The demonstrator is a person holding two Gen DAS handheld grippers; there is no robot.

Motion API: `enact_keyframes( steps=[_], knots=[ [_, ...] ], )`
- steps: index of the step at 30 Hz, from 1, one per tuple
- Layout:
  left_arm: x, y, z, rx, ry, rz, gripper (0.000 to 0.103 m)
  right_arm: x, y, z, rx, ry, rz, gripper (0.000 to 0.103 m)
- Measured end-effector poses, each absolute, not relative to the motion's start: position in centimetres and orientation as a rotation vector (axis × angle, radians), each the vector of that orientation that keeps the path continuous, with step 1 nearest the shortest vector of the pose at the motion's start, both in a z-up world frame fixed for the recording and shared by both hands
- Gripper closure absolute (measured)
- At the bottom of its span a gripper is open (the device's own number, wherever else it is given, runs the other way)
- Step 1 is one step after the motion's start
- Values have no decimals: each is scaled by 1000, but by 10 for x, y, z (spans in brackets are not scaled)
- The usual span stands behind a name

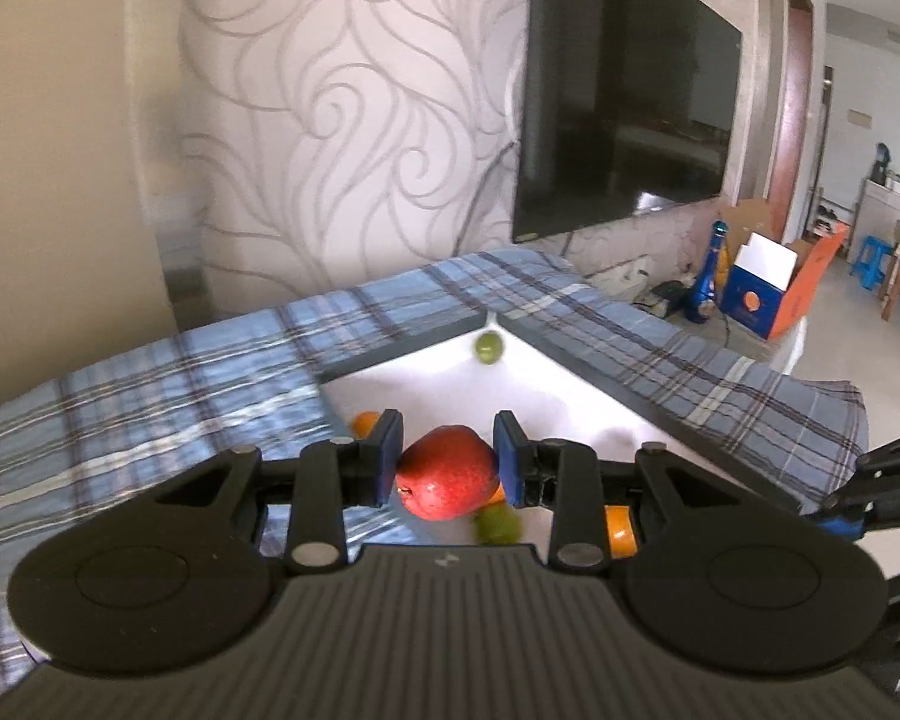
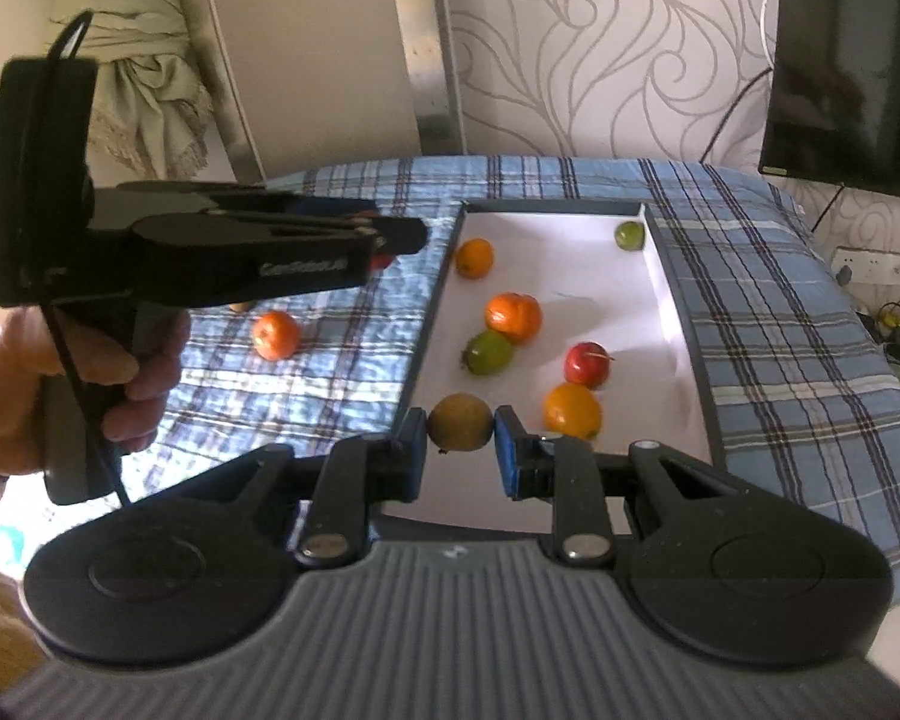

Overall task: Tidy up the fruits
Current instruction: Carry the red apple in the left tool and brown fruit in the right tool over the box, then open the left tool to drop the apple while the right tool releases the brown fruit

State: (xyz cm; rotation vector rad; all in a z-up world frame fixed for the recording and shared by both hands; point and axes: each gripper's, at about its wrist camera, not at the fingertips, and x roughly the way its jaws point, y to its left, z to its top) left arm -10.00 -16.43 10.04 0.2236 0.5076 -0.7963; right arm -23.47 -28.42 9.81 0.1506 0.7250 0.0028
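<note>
**Both grippers holding fruit over the tray**

Your left gripper [image 1: 448, 461] is clamping a red apple [image 1: 447, 473] above the tray's [image 2: 660, 276] near edge, stem end pointing left. Your right gripper [image 2: 460, 447] is pinching a brownish-yellow fruit [image 2: 460, 422], long axis lying across the pads, at the tray's near-left corner. Fruits under the apple are showing blurred and partly hidden.

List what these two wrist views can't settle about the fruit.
- Left wrist view: orange, green fruit and a second orange are mostly hidden by the left gripper and its red apple.
- Right wrist view: the left gripper's body covers its apple and a brownish item on the plaid cloth.
- Right gripper: brown fruit, type unclear.
</note>
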Motion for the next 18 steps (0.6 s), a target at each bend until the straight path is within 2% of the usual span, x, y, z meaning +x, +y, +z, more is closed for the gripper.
enact_keyframes(
  steps=[13,15,16,18],
  knots=[
    [-106,-227,61,286,576,-879,63,-213,-311,76,112,793,-23,75],
    [-106,-228,62,285,570,-880,54,-209,-313,75,102,794,-29,75],
    [-105,-226,64,280,562,-875,45,-207,-313,75,98,792,-37,75],
    [-105,-221,68,263,544,-874,42,-204,-314,75,99,789,-51,74]
  ],
)
